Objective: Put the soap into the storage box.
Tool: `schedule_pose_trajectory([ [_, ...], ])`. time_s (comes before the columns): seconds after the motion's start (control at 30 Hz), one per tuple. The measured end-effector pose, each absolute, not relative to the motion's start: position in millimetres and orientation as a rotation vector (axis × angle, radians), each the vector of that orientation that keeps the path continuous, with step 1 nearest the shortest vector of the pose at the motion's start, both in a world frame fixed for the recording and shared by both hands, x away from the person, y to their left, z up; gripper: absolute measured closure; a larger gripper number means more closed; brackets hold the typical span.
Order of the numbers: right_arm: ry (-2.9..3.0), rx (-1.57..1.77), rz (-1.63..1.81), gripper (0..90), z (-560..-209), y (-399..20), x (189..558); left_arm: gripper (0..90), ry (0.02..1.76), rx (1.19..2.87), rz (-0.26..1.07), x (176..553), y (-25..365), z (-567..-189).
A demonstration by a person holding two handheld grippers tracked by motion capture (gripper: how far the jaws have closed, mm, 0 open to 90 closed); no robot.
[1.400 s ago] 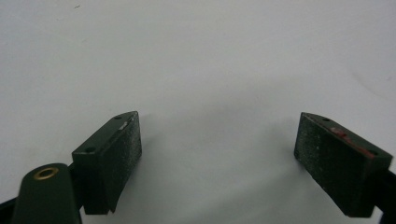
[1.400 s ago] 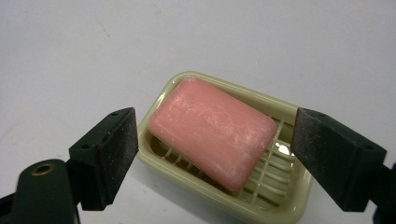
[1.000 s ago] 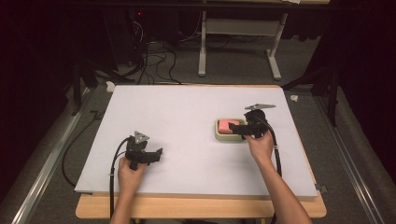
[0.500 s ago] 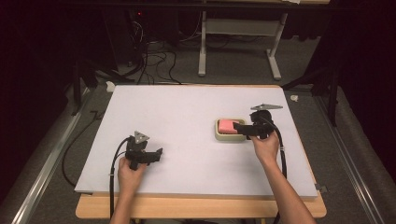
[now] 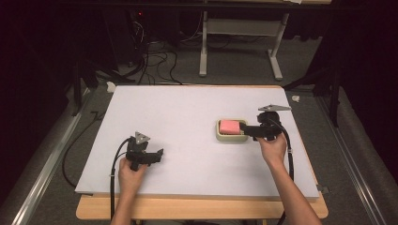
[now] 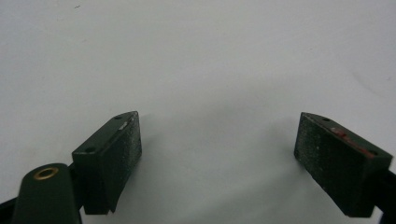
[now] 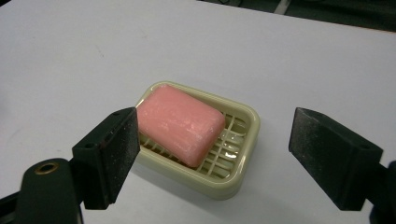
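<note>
My right tool (image 7: 212,154) hangs released beside the soap (image 7: 180,123) in its dish (image 7: 243,140) — next, straddle and clench; left tool (image 6: 219,158) released, idle on the bench (image 5: 187,112).

The soap dish (image 5: 231,131) with its pink soap (image 5: 229,125) is your one obstacle on the white table (image 5: 187,112). Left of the dish, and beyond it, the surface lies bare. Your right gripper (image 7: 212,158) hangs just right of the dish, jaws spread wide.
</note>
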State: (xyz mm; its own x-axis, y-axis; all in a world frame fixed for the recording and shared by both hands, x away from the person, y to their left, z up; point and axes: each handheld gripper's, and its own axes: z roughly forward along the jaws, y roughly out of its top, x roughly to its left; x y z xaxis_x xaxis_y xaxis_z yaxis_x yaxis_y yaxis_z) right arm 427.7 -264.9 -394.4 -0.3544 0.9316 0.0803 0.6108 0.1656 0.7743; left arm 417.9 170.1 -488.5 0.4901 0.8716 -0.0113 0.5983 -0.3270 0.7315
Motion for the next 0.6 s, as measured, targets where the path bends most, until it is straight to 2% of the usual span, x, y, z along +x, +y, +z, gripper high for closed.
schedule_pose_trajectory([
  [0.6,1.985,1.476,1.076,17.5,-391.3,-282.4,413.6,15.5,1.206,2.051,0.51,417.9,170.1,-488.5],
])
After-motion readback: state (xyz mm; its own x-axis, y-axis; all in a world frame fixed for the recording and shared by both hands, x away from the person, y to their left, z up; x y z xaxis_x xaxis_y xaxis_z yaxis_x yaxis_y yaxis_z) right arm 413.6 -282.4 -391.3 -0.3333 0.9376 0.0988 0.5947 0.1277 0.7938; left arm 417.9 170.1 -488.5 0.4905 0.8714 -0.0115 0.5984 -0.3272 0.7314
